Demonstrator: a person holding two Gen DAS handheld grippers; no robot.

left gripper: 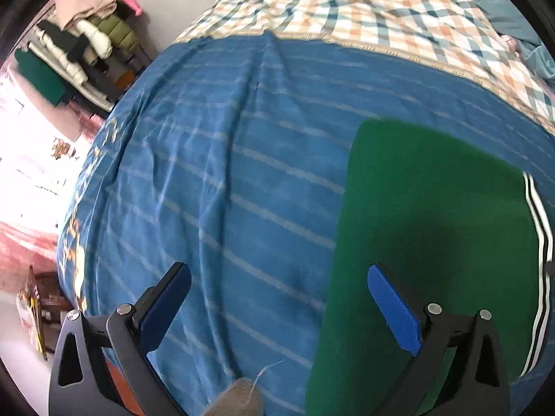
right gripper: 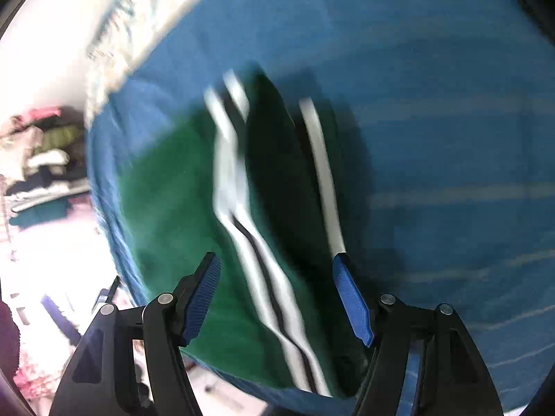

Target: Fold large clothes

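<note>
The green garment (left gripper: 433,228) is matt, soft knit cloth with smooth white and black stripe trim, lying on a bed (left gripper: 215,180) whose blue striped sheet is thin woven cotton, lightly creased. The far checked blanket (left gripper: 364,17) looks coarser in weave. Both tongs, left (left gripper: 277,308) and right (right gripper: 275,298), are matt black plastic with bright metal rivets and ribbed blue pads (right gripper: 352,298).

Green garment on the bed

The green striped-trim fabric garment (left gripper: 433,225) lies flat on the blue striped bedsheet (left gripper: 225,173), near its front edge; a checked blanket (left gripper: 364,14) lies behind it.
</note>
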